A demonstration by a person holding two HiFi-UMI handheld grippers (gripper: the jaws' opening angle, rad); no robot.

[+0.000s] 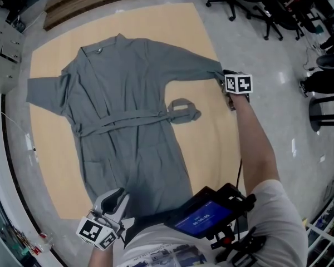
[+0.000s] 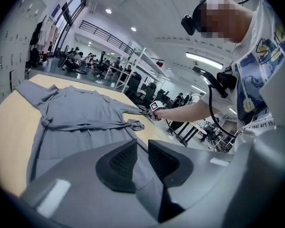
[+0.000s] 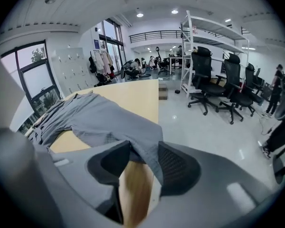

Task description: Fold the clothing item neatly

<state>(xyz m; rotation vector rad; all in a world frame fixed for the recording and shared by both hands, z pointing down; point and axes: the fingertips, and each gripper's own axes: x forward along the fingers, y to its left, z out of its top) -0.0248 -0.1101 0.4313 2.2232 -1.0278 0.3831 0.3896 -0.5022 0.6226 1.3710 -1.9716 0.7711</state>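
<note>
The wooden desk (image 1: 211, 143) takes up most of the head view, and on it a grey robe (image 1: 128, 99) lies flat and face up, collar at the far side and hem at the near edge. Its sleeves are spread out to either side; the right sleeve (image 1: 195, 68) reaches to the desk's right edge. A belt (image 1: 128, 121) of the same cloth crosses the waist, its looped end lying on bare wood just right of the body. The left hand-held gripper (image 1: 118, 196) is at the near hem, and in its own view its jaws (image 2: 142, 156) are closed tight on a fold of the robe's cloth. The right hand-held gripper (image 1: 225, 79) is at the end of the right sleeve (arm stretched out over the desk edge); its jaws (image 3: 145, 163) stand apart with the cuff hanging between them, draped against one pad, the wood showing beside the other.
</note>
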